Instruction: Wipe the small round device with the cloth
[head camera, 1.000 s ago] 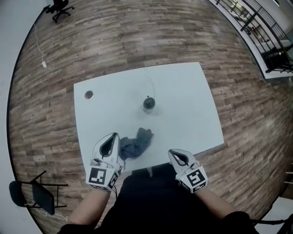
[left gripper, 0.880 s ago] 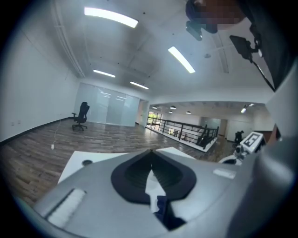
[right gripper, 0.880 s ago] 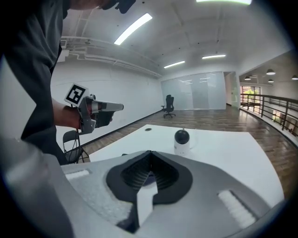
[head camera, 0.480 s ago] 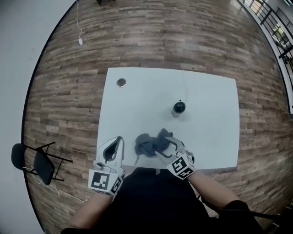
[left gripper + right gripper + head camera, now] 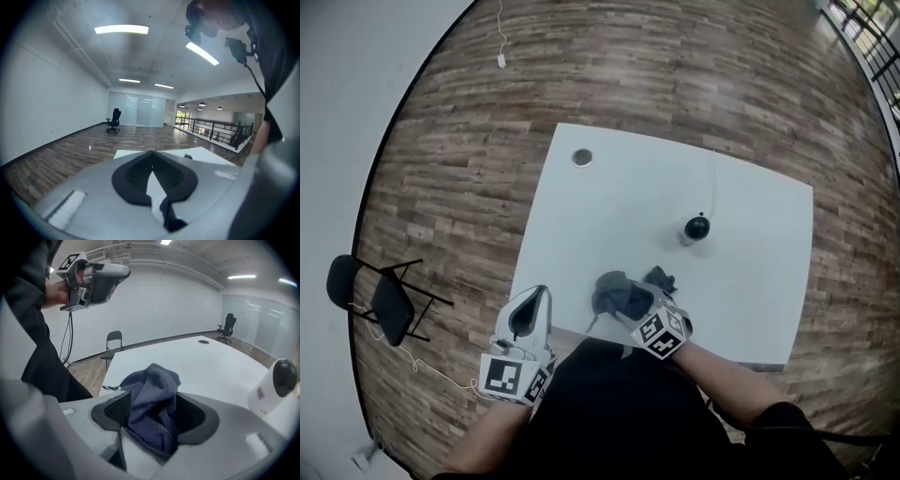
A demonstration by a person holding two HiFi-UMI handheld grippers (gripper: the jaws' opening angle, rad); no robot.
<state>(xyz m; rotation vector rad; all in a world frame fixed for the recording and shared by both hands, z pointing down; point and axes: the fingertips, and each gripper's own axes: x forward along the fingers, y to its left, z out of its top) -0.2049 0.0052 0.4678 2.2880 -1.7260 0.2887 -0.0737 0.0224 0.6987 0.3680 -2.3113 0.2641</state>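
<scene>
The small round device, a black ball on a white base, stands on the white table; it also shows in the right gripper view. The crumpled dark blue cloth lies near the table's front edge. My right gripper is down on it. Its jaws have just been opening and stand wide, with the cloth bunched between them. My left gripper hangs left of the cloth, past the table's edge, its jaws closed tip to tip with nothing between them.
A round hole sits in the table's far left corner. A thin cable runs from the device to the far edge. A black folding chair stands on the wooden floor to the left. A railing runs along the right.
My right gripper has come from the table's near edge down onto the cloth with its jaws spread. My left gripper has drawn away from the cloth toward the left.
</scene>
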